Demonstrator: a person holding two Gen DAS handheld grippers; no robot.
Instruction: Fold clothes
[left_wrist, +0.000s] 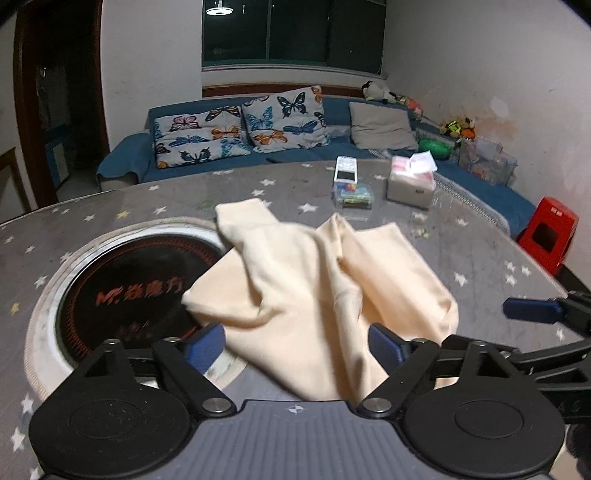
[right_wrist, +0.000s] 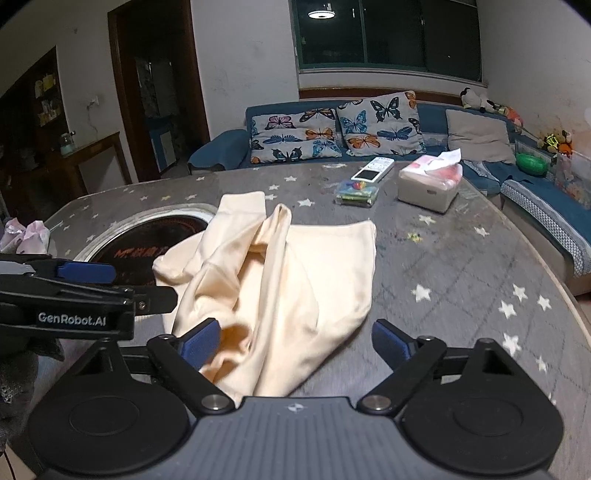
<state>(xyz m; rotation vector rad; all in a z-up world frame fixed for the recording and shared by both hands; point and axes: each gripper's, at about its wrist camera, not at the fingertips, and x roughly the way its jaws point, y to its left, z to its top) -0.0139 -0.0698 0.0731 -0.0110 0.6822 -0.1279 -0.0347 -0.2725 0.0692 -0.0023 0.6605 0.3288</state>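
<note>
Both my left gripper (left_wrist: 297, 349) and right gripper (right_wrist: 295, 343) gape wide, empty, over the crumpled cream garment (left_wrist: 317, 291) on the star-patterned table (left_wrist: 480, 254).

A home living room: blue sofa (right_wrist: 436, 114), butterfly cushions (right_wrist: 380, 123), plush toys (right_wrist: 480, 99).

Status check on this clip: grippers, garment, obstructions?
Left hand-held gripper open, right hand-held gripper open, both empty. Cream garment crumpled on table, partly over the round burner inset. Nothing blocking.
</note>
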